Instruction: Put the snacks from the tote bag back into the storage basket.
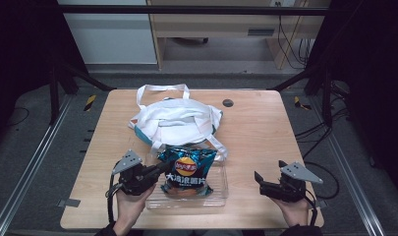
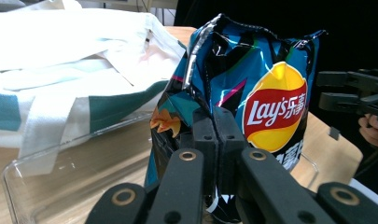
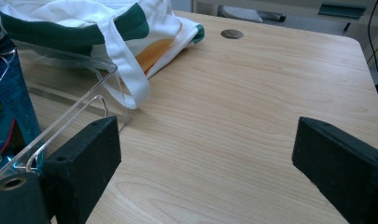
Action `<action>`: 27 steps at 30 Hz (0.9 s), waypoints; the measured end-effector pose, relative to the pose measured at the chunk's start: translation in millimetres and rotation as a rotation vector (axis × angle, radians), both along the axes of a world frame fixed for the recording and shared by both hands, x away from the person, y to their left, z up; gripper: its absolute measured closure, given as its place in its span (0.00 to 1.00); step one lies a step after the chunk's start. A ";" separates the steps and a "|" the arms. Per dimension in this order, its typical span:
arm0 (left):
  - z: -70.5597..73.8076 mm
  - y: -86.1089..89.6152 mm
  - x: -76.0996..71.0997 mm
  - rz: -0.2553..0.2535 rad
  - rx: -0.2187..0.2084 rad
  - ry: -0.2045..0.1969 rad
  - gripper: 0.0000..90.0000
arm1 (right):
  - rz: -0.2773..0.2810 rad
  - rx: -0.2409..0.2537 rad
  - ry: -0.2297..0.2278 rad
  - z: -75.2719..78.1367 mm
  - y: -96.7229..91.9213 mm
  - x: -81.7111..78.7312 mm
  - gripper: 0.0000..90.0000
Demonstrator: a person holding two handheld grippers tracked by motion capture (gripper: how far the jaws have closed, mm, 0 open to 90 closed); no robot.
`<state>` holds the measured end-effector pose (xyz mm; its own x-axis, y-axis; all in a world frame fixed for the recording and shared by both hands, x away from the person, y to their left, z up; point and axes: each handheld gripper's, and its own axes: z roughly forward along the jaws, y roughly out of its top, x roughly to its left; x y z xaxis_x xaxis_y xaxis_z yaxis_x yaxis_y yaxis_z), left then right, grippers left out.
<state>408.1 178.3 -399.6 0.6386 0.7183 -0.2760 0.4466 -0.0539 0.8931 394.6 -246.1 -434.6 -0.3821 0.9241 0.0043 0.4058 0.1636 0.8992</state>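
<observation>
1. The left hand-held gripper [image 1: 159, 169] is pinching the lower left side of a blue, crinkled foil bag of Lay's crisps [image 1: 187, 169], its jaws closed tight on the foil, as the left gripper view shows.
2. The crisp bag is standing in a clear, shallow plastic tray [image 1: 221, 189] near the table's [image 1: 265, 137] near edge, just in front of a white cloth tote bag with teal trim [image 1: 174, 120] at the table's middle.
3. The right hand-held gripper [image 1: 268, 181] is hovering near the near right corner, jaws spread wide and holding nothing.
4. The step in hand is probably lifting the crisp bag out of the tray; gripping foil only and rising straight should be avoiding crushed crisps and a dragged tray.
</observation>
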 end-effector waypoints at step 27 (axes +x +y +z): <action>-4.8 -8.4 18.4 0.063 0.077 -0.036 0.77 | 0.001 -0.003 -0.002 -0.3 0.0 0.6 0.09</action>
